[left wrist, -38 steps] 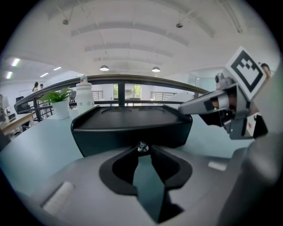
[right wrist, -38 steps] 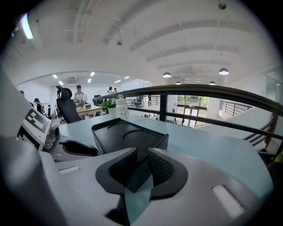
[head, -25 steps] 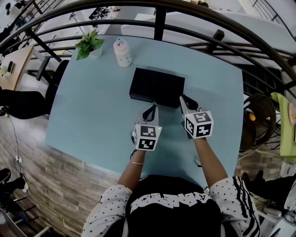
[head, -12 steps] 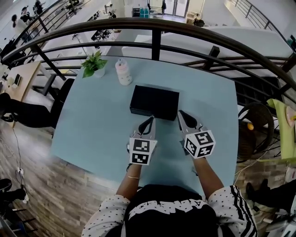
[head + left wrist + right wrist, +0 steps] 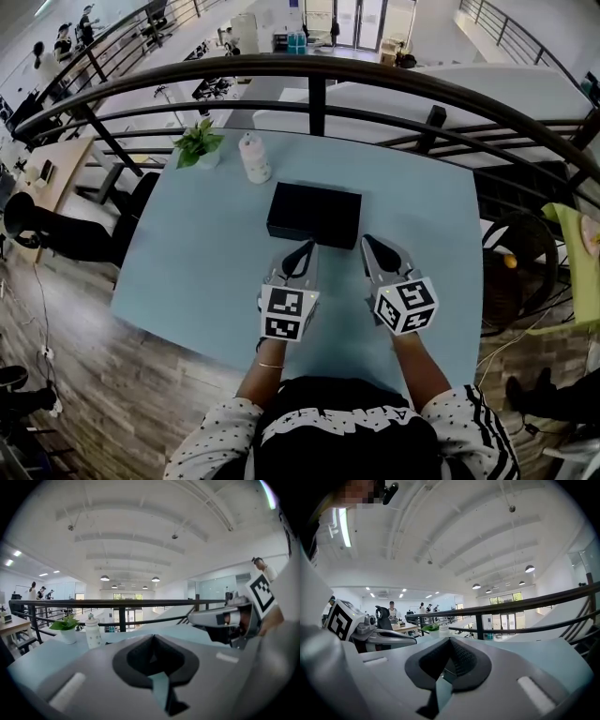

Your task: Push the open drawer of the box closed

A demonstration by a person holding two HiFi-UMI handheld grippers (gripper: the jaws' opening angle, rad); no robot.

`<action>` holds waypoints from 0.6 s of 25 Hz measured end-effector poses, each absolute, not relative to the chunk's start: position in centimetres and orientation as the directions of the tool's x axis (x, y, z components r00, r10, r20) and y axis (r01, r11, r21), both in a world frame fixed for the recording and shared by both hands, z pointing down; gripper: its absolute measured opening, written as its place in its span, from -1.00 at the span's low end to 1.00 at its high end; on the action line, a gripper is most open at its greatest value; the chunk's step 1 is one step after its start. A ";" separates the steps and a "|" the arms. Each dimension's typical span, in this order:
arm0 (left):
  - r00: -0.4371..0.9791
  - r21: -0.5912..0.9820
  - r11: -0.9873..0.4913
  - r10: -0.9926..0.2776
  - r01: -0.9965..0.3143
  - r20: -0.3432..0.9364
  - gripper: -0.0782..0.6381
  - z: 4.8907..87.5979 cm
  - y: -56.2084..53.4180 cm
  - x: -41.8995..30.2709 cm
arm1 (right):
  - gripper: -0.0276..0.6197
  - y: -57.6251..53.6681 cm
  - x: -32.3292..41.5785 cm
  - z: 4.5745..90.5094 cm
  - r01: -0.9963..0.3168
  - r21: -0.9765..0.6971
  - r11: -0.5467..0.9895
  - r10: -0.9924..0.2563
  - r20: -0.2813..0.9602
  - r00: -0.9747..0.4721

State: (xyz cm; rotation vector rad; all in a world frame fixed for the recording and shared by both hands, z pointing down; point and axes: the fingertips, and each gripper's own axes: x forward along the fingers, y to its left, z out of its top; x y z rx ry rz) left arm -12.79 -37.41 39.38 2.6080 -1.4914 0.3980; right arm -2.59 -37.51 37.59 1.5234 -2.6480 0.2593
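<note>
Box (image 5: 314, 215) on desk (image 5: 197, 262): black, rigid, probably light, may skid.
Left gripper (image 5: 307, 247), right gripper (image 5: 367, 241): fingers closed, empty, near its front; push squarely.

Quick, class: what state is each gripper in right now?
Left gripper: closed, holding nothing.
Right gripper: closed, holding nothing.

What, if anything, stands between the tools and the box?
Nothing visible. In the head view only bare table lies between the left tool, the right tool and the near face of the box. The bottle and plant stand beyond the box, at the far left.
</note>
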 end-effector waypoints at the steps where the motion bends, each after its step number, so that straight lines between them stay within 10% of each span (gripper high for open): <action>1: 0.483 -0.036 -0.511 -0.830 -0.859 0.279 -0.78 39.3 -37.3 -12.8 | -0.92 -37.3 -2.6 37.4 -0.863 -0.107 0.494 -0.851 0.145 -0.505; 15: 0.468 -0.055 -0.500 -0.840 -0.864 0.276 -0.78 38.7 -36.4 -13.0 | -0.92 -35.9 -3.0 37.0 -0.850 -0.092 0.519 -0.836 0.152 -0.527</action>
